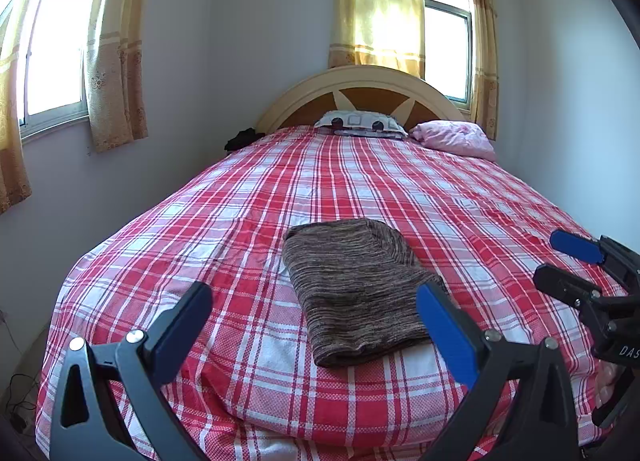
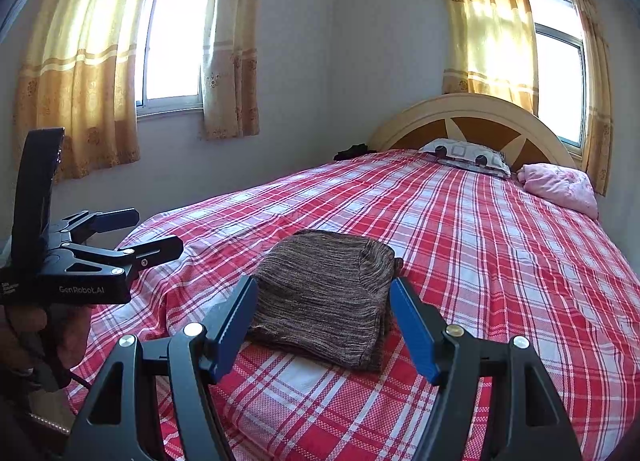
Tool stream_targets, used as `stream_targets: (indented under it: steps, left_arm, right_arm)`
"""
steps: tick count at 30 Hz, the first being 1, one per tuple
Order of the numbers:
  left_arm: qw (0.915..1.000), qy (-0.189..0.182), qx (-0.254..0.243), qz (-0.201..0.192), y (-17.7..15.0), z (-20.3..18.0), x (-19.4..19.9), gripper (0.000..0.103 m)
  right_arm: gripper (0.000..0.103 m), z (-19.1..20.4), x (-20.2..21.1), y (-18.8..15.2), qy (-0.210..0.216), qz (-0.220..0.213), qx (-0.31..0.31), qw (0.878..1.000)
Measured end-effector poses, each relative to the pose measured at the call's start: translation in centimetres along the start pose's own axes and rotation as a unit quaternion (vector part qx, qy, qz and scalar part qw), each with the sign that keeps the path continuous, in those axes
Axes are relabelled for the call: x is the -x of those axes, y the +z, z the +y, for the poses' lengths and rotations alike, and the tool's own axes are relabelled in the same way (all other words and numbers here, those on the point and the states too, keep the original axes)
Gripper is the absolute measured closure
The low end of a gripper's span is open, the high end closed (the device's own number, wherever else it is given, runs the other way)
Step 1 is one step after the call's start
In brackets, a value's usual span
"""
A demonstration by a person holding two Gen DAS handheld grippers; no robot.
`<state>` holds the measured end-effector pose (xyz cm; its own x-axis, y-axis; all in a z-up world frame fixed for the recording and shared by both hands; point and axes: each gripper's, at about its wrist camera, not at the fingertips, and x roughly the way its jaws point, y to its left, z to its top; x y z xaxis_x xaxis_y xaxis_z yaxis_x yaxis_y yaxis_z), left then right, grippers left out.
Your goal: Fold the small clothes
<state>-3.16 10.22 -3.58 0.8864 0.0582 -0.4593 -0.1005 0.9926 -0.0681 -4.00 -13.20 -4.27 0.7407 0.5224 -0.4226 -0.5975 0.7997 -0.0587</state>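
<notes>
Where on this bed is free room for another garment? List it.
Free: plaid bedspread between the folded brown garment and the patterned pillow, plus both flanks. Crowded: headboard end, with the pink bundle.

Folded garment (image 1: pixel 356 293) on bed (image 1: pixel 460 197), pillows (image 1: pixel 360 123) behind by headboard (image 1: pixel 360 89).

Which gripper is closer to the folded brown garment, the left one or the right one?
The right gripper, slightly. Its open jaws stand just in front of the folded brown garment, apart from it. The left gripper hangs off the garment's left front corner, also open and apart.
</notes>
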Motion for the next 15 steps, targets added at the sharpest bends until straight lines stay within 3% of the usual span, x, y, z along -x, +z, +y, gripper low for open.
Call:
stream_targets:
  steps: [15]
  left_arm:
    - [1.0000,-0.003,0.000,0.002,-0.09,-0.13,0.03,0.000]
  right_arm:
    - [0.034,-0.22,-0.14,-0.22,0.001,0.001,-0.008,1.000]
